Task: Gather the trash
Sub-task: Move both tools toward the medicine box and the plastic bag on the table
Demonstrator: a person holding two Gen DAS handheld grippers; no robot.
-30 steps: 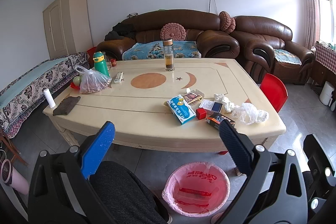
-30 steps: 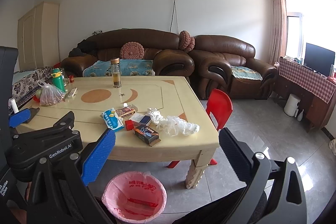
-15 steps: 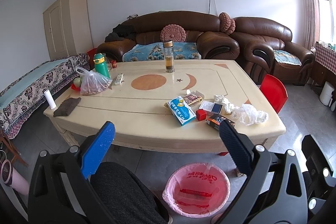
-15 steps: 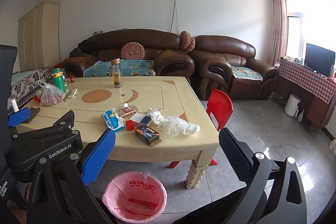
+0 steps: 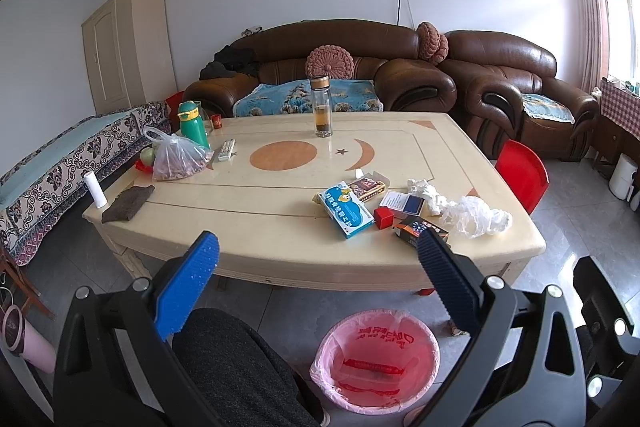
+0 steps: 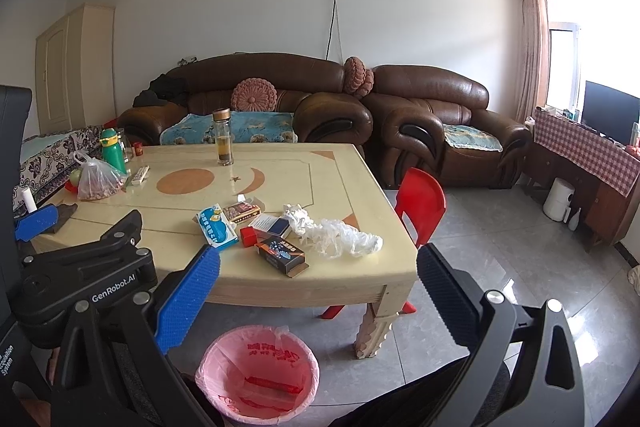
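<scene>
Both hand-held grippers, left and right, are sitting spread wide, so I'd be going for the crumpled clear plastic wrapper mid-frame, pinching deep.

Brown leather sofa and armchair behind table; red plastic chair beside it. On table: glass bottle, green flask, remote control, grey cloth.

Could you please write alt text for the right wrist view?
The open right gripper hovers empty before a cream table strewn with small boxes, tissue and a crumpled plastic bag. A pink-lined bin stands on the floor below; brown sofas behind.
</scene>
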